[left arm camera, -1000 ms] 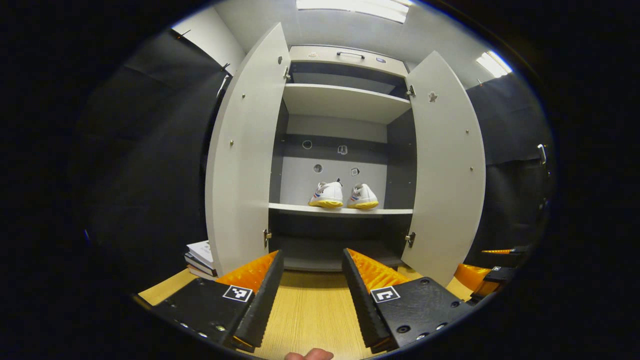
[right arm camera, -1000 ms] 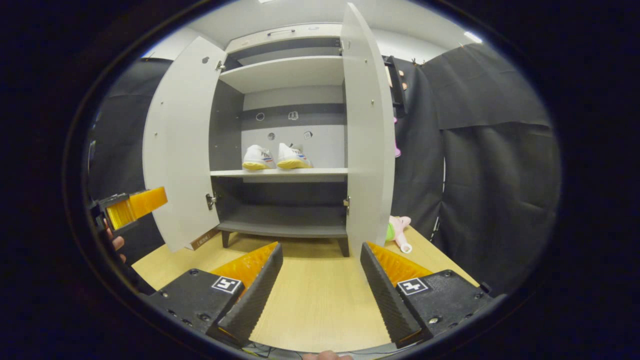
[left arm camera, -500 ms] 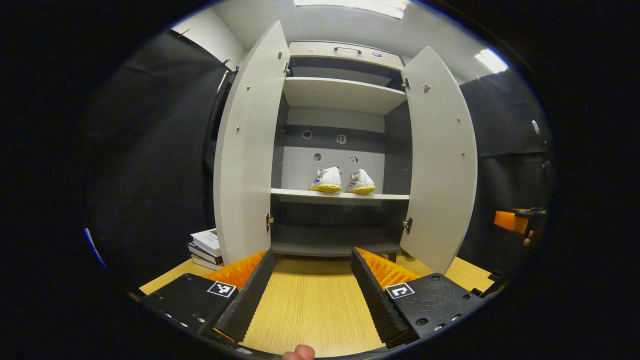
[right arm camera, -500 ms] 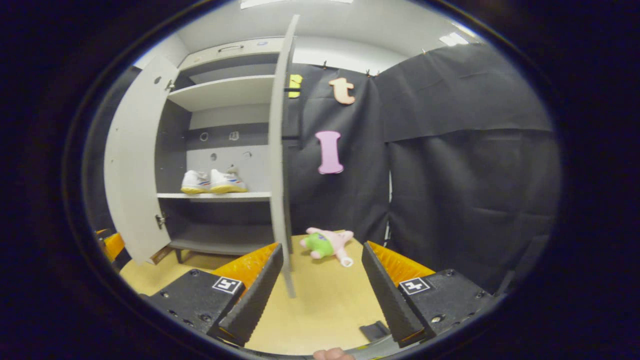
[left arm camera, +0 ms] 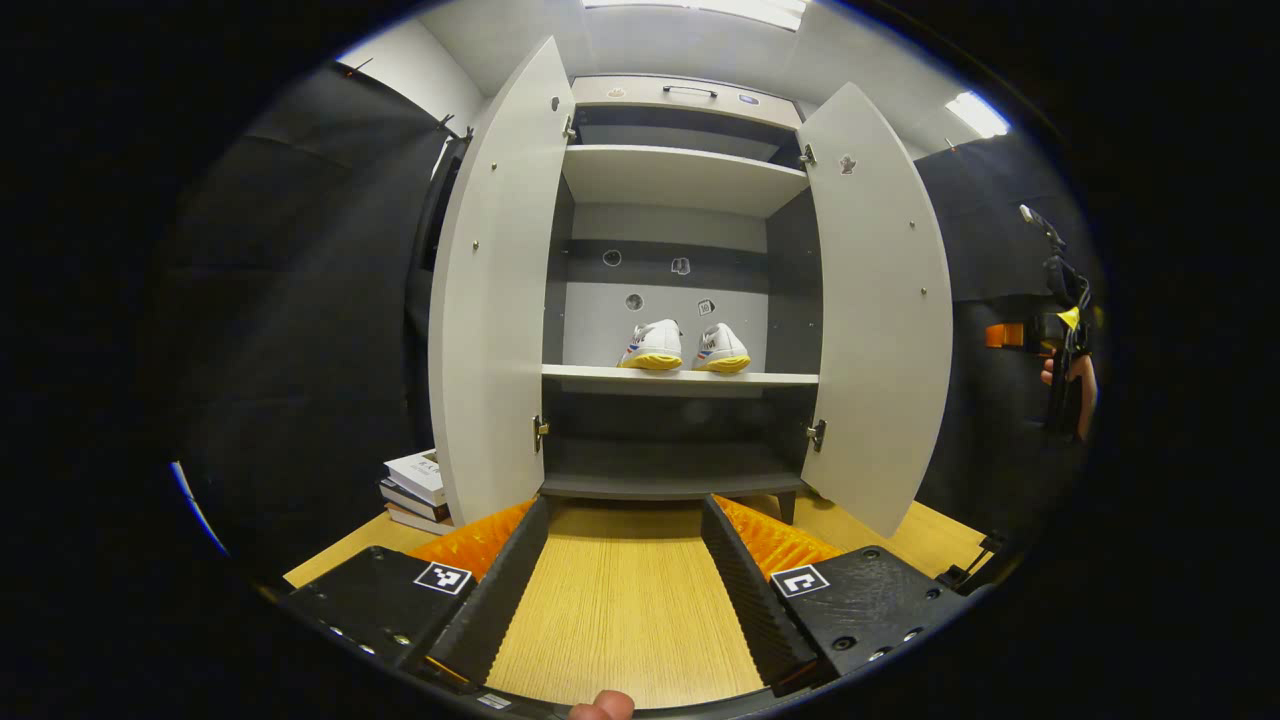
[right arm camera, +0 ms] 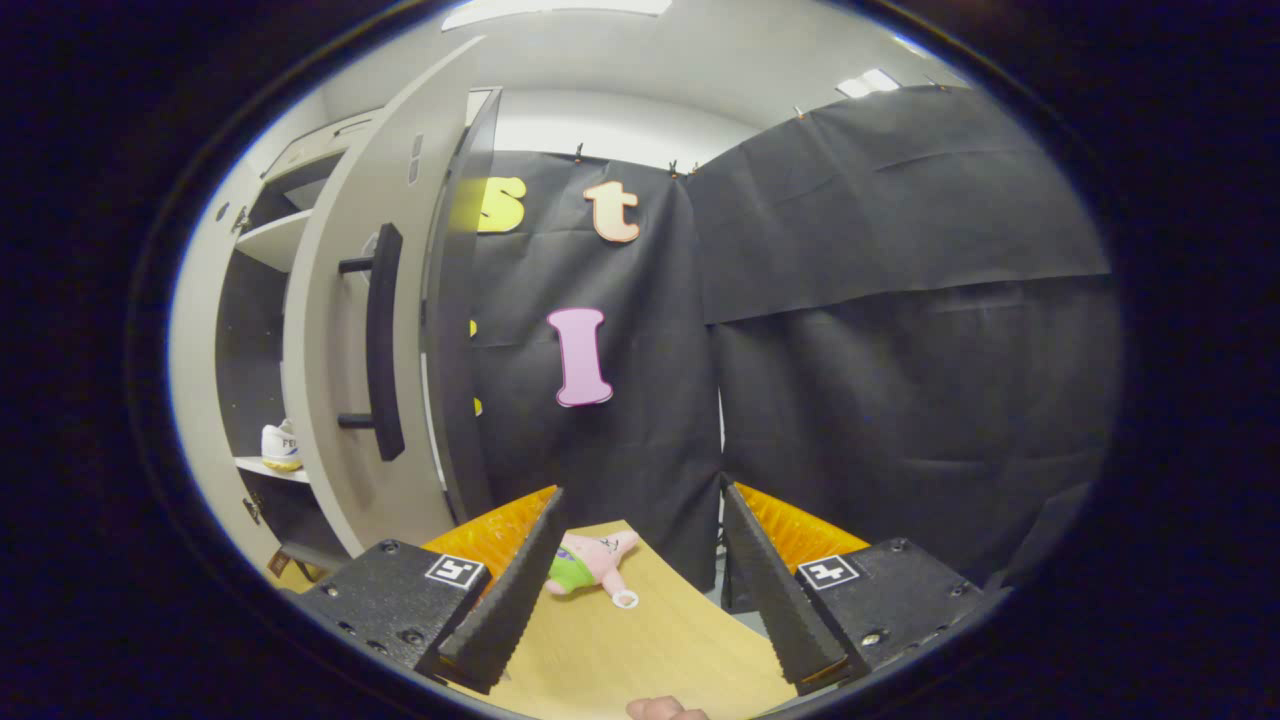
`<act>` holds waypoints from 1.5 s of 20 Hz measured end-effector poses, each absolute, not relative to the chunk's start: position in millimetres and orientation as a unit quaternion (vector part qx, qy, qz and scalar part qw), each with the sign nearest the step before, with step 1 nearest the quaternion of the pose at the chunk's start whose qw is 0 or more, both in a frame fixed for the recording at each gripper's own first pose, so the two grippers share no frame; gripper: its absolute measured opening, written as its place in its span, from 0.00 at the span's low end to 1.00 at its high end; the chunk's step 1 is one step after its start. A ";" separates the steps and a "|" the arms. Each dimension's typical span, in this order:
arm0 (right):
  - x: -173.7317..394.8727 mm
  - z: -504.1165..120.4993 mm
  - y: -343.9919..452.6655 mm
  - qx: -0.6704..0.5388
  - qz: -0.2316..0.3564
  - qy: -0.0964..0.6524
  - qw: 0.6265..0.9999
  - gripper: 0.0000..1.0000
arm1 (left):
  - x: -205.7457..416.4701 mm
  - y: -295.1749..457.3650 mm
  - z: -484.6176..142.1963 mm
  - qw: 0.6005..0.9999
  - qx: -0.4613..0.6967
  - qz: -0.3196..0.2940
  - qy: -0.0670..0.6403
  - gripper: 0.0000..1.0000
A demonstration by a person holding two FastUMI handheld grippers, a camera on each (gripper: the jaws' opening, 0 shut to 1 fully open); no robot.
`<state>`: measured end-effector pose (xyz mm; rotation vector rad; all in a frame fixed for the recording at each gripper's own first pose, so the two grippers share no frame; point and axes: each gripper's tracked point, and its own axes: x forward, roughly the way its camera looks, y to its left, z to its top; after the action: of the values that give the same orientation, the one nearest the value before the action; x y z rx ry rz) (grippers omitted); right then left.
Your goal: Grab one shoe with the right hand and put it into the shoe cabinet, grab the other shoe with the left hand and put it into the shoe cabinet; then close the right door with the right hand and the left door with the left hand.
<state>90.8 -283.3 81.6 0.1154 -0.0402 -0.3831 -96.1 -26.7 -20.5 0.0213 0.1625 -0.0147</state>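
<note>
Both shoes (left arm camera: 685,347) sit side by side on the middle shelf (left arm camera: 680,377) of the shoe cabinet (left arm camera: 686,180), right of its centre, their long axes running front to back, one end facing out. The left door (left arm camera: 490,300) and right door (left arm camera: 878,310) stand open. The left gripper (left arm camera: 622,590) hangs wide above the tabletop (left arm camera: 625,610), holding nothing. The right gripper (right arm camera: 640,590), also wide and empty, faces the right door's outer side near its handle (right arm camera: 380,340), with a plush toy (right arm camera: 590,565) on the tabletop beyond its fingers.

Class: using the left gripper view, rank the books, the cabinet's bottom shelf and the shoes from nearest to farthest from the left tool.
1. Books: on the table, left of the left door.
2. Bottom shelf: straight ahead, low in the cabinet.
3. Shoes: on the middle shelf, toward the back.
</note>
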 end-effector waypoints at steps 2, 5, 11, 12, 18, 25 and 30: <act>110.0 97.7 -277.4 0.056 -0.177 -0.021 0.982 0.99 | -95.4 -25.4 -21.7 0.996 0.012 -0.005 0.084 0.93; 133.2 117.0 -269.0 0.035 -0.175 -0.022 0.984 0.99 | -93.0 -24.3 -22.2 0.996 0.010 -0.002 0.083 0.93; 145.6 145.0 -248.9 0.013 -0.170 -0.045 0.984 0.97 | -89.9 -26.0 -27.2 0.996 0.003 -0.002 0.093 0.93; 145.9 145.2 -240.3 0.023 -0.158 -0.047 0.986 0.97 | -89.4 -26.2 -27.1 0.996 0.002 -0.002 0.093 0.93; 144.8 152.6 -182.5 0.011 -0.105 -0.061 0.993 0.94 | -82.8 -36.1 -21.4 0.996 0.001 -0.017 0.086 0.93; 171.2 155.7 -90.0 0.029 -0.029 -0.056 0.998 0.95 | -86.5 -27.0 -23.3 0.996 0.005 -0.011 0.089 0.93; 195.9 166.9 -40.7 0.034 0.004 -0.063 0.997 0.96 | -89.4 -9.0 -23.9 0.996 0.006 0.012 0.092 0.93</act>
<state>195.9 -40.7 166.9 0.0672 -0.1268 0.0075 -89.4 -9.0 -23.9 0.0122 0.1837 0.0249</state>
